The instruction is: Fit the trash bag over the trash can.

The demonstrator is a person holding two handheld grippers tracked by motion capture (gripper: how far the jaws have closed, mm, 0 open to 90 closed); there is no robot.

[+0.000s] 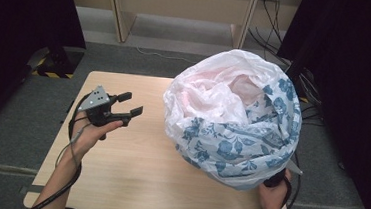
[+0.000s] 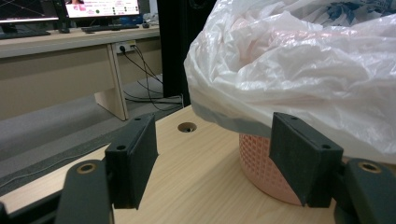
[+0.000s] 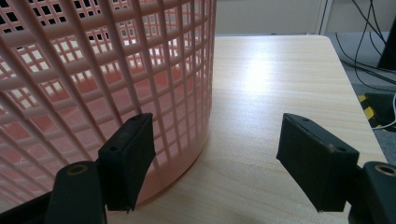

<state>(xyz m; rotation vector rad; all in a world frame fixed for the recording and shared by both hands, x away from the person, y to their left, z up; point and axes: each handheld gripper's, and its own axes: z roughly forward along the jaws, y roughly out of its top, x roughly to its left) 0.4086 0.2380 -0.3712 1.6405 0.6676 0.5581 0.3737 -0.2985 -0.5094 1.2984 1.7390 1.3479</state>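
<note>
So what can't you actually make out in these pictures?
- High view: the right gripper is mostly hidden under the plastic bag; its jaws are out of sight.
- High view: the pink basket is covered by the bag.
- Left gripper view: the basket's inside is hidden behind the bag.
- Right gripper view: the basket's top is cut off by the frame edge.

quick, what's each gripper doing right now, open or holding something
Left gripper: open, holding nothing, pointed at the white plastic bag lining the pink plastic mesh basket.
Right gripper: open, holding nothing, jaws low beside the basket's wall.
</note>
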